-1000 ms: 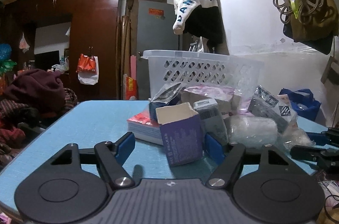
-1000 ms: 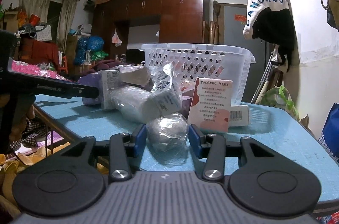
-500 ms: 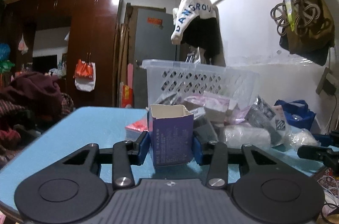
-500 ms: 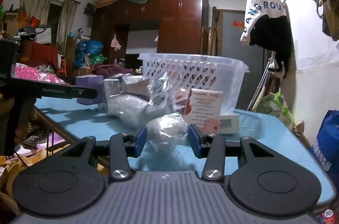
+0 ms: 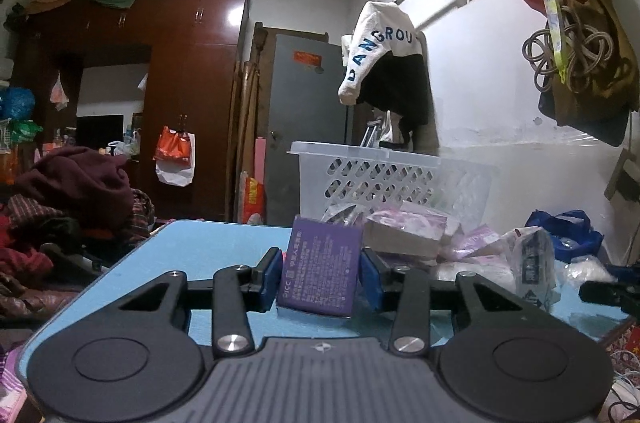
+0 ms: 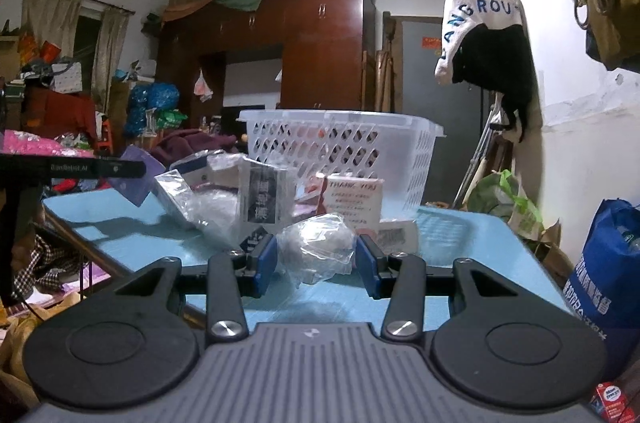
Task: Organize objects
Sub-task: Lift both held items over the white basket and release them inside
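The left claw [image 5: 320, 277] gripped a purple carton [image 5: 319, 267], its top cut off from view; the right claw [image 6: 316, 259] gripped a crinkly plastic bundle [image 6: 317, 250], contents unclear.

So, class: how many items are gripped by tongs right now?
2. The purple box sits in the left tongs; the plastic-wrapped bundle sits in the right tongs.
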A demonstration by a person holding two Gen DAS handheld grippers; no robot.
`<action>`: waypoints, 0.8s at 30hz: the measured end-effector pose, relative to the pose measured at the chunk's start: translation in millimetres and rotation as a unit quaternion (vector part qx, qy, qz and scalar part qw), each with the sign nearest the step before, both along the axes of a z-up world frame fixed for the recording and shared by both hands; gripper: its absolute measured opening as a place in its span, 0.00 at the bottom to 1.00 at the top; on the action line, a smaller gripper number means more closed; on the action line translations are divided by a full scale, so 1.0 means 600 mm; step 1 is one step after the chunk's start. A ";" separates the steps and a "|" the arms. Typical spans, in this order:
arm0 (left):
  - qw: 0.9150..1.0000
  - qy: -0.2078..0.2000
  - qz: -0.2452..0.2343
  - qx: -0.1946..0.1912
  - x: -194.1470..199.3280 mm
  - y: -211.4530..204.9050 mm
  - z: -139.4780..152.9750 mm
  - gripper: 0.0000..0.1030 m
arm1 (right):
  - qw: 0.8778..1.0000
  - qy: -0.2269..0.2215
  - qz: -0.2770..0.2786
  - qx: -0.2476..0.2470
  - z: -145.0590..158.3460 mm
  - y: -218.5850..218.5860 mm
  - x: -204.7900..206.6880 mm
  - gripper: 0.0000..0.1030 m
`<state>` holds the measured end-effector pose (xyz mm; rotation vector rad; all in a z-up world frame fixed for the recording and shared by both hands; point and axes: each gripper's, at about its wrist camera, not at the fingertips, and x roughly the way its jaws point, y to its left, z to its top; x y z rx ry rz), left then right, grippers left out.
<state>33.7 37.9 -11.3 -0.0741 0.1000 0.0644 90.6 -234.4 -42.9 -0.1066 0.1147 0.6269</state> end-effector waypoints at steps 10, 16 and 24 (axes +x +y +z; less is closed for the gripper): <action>1.000 -0.016 0.006 -0.008 -0.010 0.007 0.008 0.45 | 1.000 -0.006 -0.014 0.014 0.008 -0.017 -0.001 0.46; 0.999 -0.038 -0.021 -0.015 -0.006 0.006 0.044 0.45 | 0.999 -0.030 -0.011 0.020 0.057 -0.012 0.013 0.46; 0.994 -0.023 -0.102 -0.030 0.119 -0.001 0.153 0.44 | 0.998 -0.059 -0.008 0.003 0.186 0.069 0.122 0.45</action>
